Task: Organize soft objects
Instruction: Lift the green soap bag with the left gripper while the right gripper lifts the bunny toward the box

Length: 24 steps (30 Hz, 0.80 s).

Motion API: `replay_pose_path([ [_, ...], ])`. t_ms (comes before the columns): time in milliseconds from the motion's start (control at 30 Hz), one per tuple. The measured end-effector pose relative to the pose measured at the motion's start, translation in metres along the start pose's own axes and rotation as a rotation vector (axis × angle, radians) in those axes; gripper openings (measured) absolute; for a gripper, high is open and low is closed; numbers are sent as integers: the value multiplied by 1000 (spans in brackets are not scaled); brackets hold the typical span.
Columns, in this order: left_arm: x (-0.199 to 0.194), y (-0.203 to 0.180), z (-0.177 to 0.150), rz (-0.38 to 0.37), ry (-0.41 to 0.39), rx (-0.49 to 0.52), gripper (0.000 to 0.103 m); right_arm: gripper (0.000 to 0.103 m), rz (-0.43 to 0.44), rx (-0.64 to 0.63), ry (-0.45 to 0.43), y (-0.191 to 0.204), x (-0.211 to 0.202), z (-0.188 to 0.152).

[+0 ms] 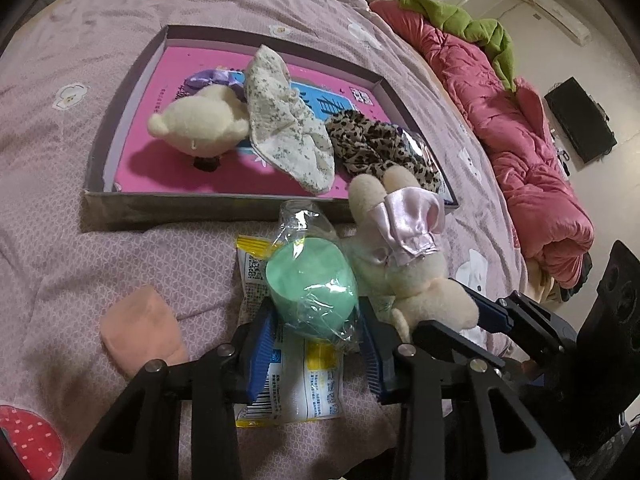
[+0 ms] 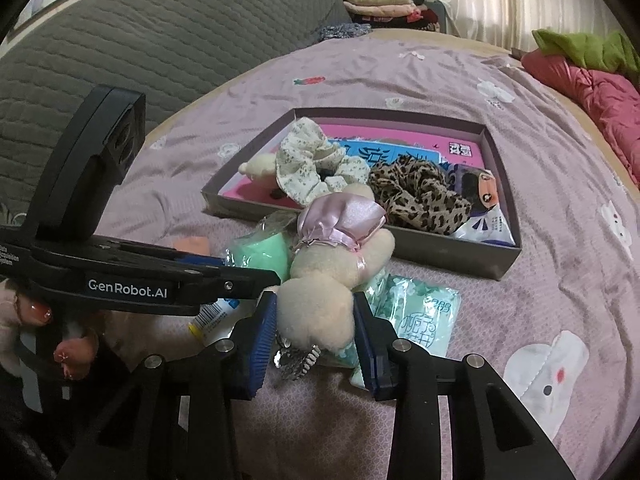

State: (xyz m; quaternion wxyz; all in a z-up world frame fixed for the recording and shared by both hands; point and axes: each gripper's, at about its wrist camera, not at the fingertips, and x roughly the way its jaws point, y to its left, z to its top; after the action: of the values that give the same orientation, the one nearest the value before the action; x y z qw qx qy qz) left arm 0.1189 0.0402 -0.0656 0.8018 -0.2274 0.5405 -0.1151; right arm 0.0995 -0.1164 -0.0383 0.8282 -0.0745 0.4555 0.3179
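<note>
My left gripper (image 1: 316,340) is shut on a green sponge in clear wrap (image 1: 311,288), held over a yellow-and-white packet (image 1: 288,384). My right gripper (image 2: 314,332) is shut on a cream plush bunny with a pink satin bow (image 2: 320,300); the bunny also shows in the left wrist view (image 1: 416,272). Ahead lies a shallow grey box with a pink floor (image 1: 132,136), holding a cream plush bear (image 1: 200,124), a floral scrunchie (image 1: 284,120) and a leopard scrunchie (image 1: 376,144). The box also shows in the right wrist view (image 2: 500,252).
A peach sock (image 1: 140,328) lies on the lilac bedspread at my left. A green tissue packet (image 2: 420,312) lies under the bunny. A pink duvet with a green blanket (image 1: 520,128) runs along the right. A grey quilted headboard (image 2: 140,40) stands at the far left.
</note>
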Motion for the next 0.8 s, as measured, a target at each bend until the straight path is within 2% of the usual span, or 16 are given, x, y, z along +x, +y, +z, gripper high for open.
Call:
replay_pose_path([
  [367,-18,-4,0,-1,-35,5,39,38,-7,-2,-42,2,-13,5],
  [800,-50,-20,3,40,-111,63,39,38,-18,-5,-93,5,-31,15],
])
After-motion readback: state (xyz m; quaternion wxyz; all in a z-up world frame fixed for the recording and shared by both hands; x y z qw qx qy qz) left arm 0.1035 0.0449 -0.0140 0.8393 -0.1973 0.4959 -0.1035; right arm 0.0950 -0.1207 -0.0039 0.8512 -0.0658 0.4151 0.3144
